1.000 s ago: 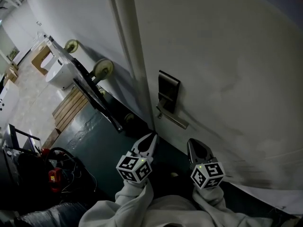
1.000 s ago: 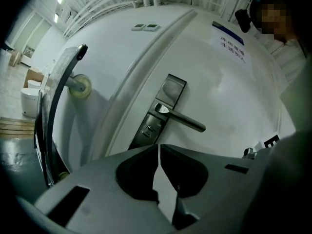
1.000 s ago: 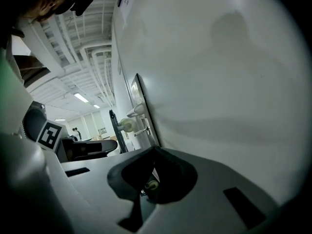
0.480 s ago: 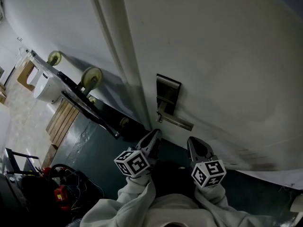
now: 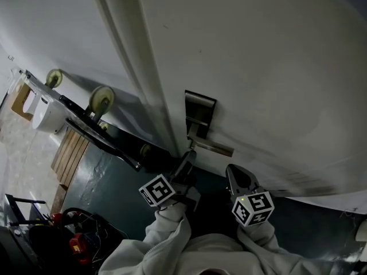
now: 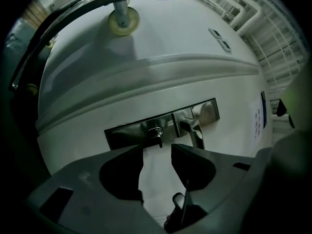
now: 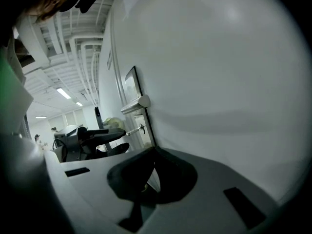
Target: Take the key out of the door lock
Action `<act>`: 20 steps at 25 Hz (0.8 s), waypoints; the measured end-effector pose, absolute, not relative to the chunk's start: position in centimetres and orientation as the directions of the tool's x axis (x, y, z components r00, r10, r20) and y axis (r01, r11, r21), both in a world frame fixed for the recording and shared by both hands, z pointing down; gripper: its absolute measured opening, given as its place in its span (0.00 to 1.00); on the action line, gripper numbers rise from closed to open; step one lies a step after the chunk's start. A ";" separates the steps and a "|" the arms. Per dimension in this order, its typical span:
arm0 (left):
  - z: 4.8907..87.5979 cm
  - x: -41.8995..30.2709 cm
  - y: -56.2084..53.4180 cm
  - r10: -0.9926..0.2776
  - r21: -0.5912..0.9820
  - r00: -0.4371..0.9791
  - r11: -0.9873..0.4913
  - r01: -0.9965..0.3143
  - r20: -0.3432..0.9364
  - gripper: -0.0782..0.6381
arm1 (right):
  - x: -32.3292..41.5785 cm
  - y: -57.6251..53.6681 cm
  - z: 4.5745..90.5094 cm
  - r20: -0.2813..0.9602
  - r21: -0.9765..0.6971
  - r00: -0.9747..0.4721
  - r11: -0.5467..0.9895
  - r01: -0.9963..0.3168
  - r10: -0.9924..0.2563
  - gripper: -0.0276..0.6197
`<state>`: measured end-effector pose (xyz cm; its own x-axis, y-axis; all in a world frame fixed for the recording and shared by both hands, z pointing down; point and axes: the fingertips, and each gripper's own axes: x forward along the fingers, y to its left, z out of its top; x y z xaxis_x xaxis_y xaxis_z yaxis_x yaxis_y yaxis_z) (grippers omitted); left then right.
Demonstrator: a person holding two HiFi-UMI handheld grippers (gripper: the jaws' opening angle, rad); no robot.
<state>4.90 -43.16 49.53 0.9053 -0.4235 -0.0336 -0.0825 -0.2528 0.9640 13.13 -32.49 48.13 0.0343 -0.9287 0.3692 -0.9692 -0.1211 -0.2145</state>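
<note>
A steel lock plate with a lever handle sits on the white door. In the left gripper view a small key sticks out of the plate, beside the handle. My left gripper points level at it. Its jaws have just been opening and now stand open with nothing between them; the key lies just beyond the tips. In the head view the left gripper reaches up under the handle. My right gripper hangs back near the door, shut and empty; from there the key shows side-on.
A cart with pale wheels stands against the wall left of the door, by a wooden pallet on the dark green floor. A red tool and cables lie at bottom left. A printed notice is stuck on the door.
My left gripper has rolled over and moved up toward the lock plate, and its jaws have gone from shut to open. The right gripper has stayed about where it was.
</note>
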 end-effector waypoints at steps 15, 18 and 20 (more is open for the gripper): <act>48.5 7.0 -45.7 -0.447 0.983 0.888 -0.180 0.029 -0.108 0.33 | 13.2 -34.4 47.6 0.363 -0.198 0.024 -0.103 -0.975 -0.931 0.12; 48.7 7.4 -45.8 -0.458 0.987 0.883 -0.155 0.037 -0.105 0.28 | 13.6 -34.4 47.6 0.362 -0.197 0.029 -0.107 -0.975 -0.932 0.12; 49.0 7.2 -46.1 -0.476 0.988 0.875 -0.150 0.020 -0.090 0.22 | 13.7 -34.4 47.7 0.363 -0.197 0.023 -0.101 -0.975 -0.932 0.12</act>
